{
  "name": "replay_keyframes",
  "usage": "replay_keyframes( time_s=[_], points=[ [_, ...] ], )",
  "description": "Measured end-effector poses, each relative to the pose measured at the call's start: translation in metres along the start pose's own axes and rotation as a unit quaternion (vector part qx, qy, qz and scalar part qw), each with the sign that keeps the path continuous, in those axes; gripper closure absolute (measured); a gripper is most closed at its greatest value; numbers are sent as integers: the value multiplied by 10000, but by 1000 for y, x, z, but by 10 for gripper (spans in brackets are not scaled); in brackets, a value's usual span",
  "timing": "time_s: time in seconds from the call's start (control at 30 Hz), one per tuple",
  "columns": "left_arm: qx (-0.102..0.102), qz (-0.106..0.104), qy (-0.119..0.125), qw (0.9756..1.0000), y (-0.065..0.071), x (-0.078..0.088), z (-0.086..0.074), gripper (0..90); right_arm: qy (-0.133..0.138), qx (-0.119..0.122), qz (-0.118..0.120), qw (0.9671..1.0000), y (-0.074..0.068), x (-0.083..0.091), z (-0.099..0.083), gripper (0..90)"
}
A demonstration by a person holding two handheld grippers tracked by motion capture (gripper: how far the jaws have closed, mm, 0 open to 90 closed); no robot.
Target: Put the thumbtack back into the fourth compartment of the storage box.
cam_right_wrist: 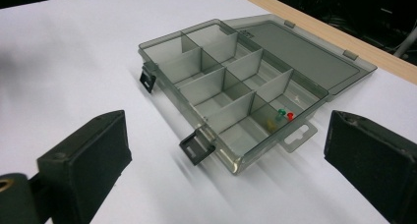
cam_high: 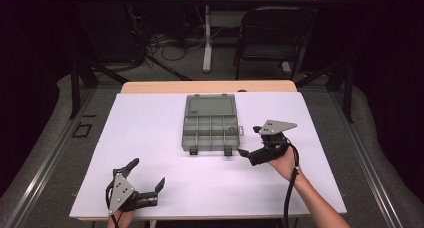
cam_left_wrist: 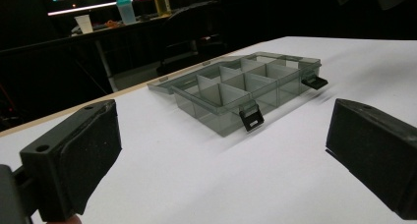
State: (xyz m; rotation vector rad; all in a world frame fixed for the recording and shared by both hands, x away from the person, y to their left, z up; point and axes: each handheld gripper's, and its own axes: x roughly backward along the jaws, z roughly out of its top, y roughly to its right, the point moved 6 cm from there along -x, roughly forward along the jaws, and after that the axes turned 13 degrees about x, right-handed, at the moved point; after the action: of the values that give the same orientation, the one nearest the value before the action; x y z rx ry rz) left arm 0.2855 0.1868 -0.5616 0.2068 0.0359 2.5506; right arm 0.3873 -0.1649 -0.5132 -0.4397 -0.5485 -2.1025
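Compartment box [cam_high: 210, 129] at bench [cam_high: 150, 138] centre, lid open. Pins [cam_right_wrist: 281, 115] lying in one corner cell. Right tool [cam_high: 248, 141] at box's 3 o'clock, wide, empty. Left tool [cam_high: 148, 173] near 7 o'clock, wide, idle. Lid closing probably left.

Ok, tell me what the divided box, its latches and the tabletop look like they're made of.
Box: smoky, see-through plastic by the look; the dividers and the white surface show through its glossy walls.
Latches: opaque black, matte, probably plastic too.
Tabletop: white, matte sheet, material unclear; a light wood-look edge shows along the far side, possibly laminate.
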Motion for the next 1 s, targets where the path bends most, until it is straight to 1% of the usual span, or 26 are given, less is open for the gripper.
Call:
replay_keyframes(
  time_s=[0.17, 0.27, 0.3, 0.4, 0.47, 0.57, 0.63, 0.73, 0.77, 1.0],
  points=[
    [7, 10, -2, 10000, 0, 0, 0, 0, 132, 42, 4, 9999, -11, 12, -8, 5],
    [-10, 7, -16, 10000, 0, 0, 0, 0, 231, 107, -28, 9997, -18, 18, -12, 0],
    [-12, 0, -15, 10000, 0, 0, 0, 0, 297, 163, -70, 9994, -20, 21, -14, 0],
    [-9, 5, -18, 10000, 0, 0, 0, 0, 407, 230, -108, 9989, -27, 29, -21, 0],
    [-8, 5, -24, 10000, 0, -1, -1, 0, 442, 289, -154, 9985, -31, 35, -26, 0],
    [-13, -3, -26, 10000, 0, -1, -1, 0, 533, 276, -196, 9980, -36, 41, -32, 0],
    [-16, -2, -31, 10000, 0, -1, -1, 0, 603, 337, -262, 9973, -40, 46, -38, 0],
    [-14, -13, -36, 10000, 0, -1, -1, 0, 710, 388, -295, 9963, -44, 50, -45, 0],
    [-28, -13, -40, 10000, 0, -1, -1, 0, 752, 419, -297, 9958, -47, 53, -49, 0],
    [-42, -37, -57, 10000, 1, -1, -2, 0, 989, 654, -370, 9923, -58, 60, -58, 0]
  ],
)
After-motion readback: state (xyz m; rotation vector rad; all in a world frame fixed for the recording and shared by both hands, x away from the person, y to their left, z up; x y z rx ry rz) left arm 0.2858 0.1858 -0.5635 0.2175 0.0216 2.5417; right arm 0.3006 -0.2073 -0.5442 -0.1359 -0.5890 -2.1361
